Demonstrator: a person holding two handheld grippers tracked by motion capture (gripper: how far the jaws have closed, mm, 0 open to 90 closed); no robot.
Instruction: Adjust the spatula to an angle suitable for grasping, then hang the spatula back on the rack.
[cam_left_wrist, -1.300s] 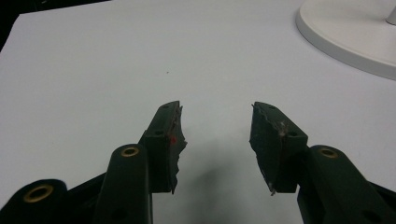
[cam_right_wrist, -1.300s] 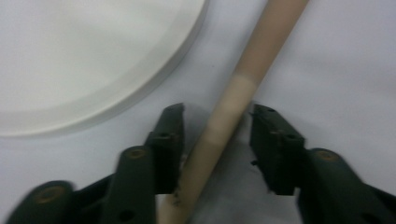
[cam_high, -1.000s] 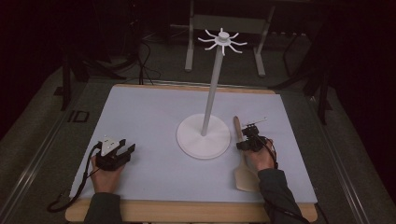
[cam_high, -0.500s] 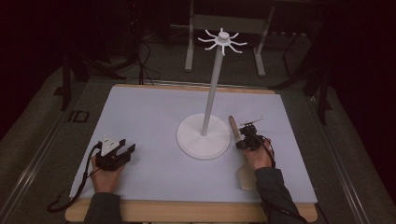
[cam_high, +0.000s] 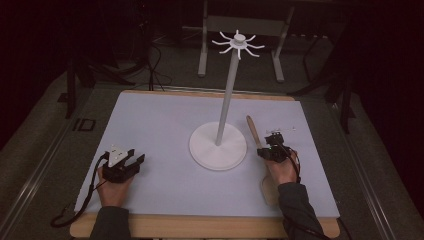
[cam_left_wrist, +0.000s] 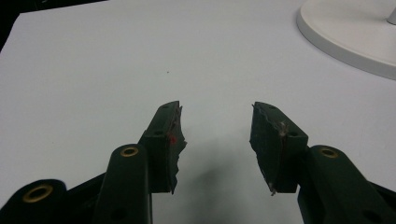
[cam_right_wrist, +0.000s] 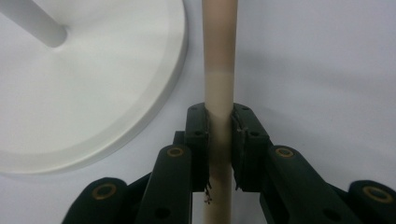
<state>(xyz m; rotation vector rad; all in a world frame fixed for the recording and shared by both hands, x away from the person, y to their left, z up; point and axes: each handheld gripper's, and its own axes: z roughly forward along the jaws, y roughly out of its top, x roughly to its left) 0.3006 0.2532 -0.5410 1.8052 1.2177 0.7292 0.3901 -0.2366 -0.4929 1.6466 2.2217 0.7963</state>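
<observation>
A wooden spoon (cam_high: 253, 131) lies on the white mat just right of the stand, its handle pointing away from me. Its broad end (cam_high: 270, 191) shows below my right hand. My right gripper (cam_high: 272, 145) has just been closing on the handle. In the right gripper view both pads press the handle (cam_right_wrist: 219, 70) between the jaws of the right gripper (cam_right_wrist: 219, 114). My left gripper (cam_high: 134, 159) rests on the mat at the near left. Its jaws stand open with nothing between them in the left gripper view (cam_left_wrist: 217, 116).
A white stand with a round base (cam_high: 218, 152) and a tall pole (cam_high: 227, 95) topped by several hooks (cam_high: 239, 41) stands mid-table. The base (cam_right_wrist: 93, 93) lies close to the left of the held handle. The white mat (cam_high: 165, 120) covers a wooden table.
The right gripper's jaws have drawn in against the spoon's handle, and the handle's far tip has shifted slightly left. The left hand and gripper have stayed still.
</observation>
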